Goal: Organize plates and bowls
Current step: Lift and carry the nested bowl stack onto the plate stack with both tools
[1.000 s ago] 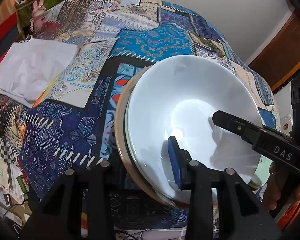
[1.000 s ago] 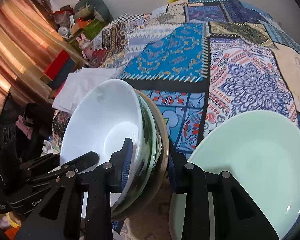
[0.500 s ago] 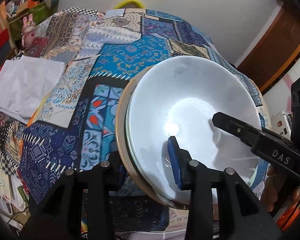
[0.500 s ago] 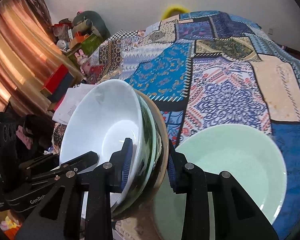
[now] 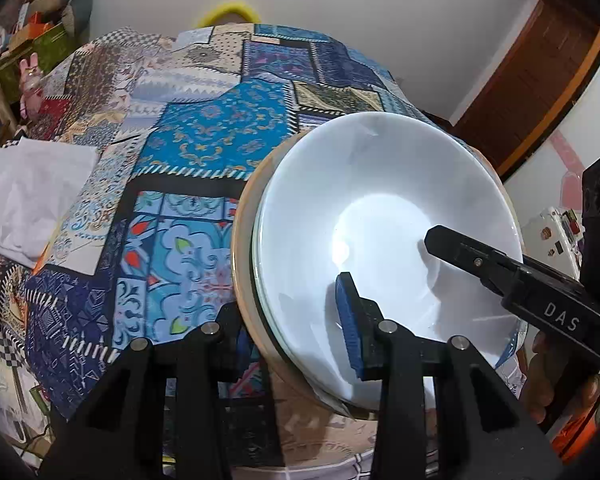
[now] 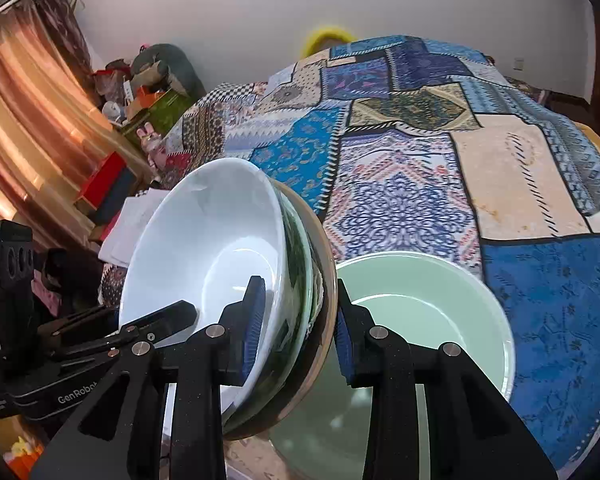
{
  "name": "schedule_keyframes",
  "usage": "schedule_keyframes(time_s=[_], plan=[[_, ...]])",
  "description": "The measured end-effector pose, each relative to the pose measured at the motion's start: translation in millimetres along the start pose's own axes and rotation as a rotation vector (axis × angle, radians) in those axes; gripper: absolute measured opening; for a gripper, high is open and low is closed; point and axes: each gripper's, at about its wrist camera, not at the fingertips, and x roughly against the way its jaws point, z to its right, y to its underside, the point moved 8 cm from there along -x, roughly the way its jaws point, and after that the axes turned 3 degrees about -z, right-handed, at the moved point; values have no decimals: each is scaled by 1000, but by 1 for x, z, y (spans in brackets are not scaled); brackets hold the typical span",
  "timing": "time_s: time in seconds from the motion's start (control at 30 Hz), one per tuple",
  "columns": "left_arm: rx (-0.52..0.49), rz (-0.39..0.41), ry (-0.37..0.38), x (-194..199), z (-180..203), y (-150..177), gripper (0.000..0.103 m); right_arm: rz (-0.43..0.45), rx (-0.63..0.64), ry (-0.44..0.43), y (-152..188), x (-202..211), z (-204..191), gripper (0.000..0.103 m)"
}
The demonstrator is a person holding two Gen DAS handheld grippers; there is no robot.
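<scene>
Right wrist: bowl stack (image 6: 236, 264) is clamped at opposite rims by right gripper (image 6: 296, 332) and left gripper (image 5: 288, 328) (rigid, slick, breakable).

Our left gripper (image 5: 292, 320) is matte black plastic with angular, cut-out fingers (image 5: 380, 340), each carrying round silver screw heads behind its tip and a ribbed blue pad on the inner face. Our right gripper (image 6: 298, 320) is built the same way. White lettering "DAS" sits behind its fingers, and "GenRobot" marks the left gripper's body.
</scene>
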Motion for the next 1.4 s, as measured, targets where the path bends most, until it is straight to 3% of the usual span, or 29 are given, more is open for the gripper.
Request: schedule_keyframes(time_s=[0.8,1.2,1.4], plan=[[-93,-71,15,-33,72,7,37,-8,-104,31,23,25,67,29],[-97,-150,36,-60,79,22,37,-58,-146,48,38,14,88,30],[-113,-122,40,-64,79,23,37,-51,-166,18,39,16,88,33]])
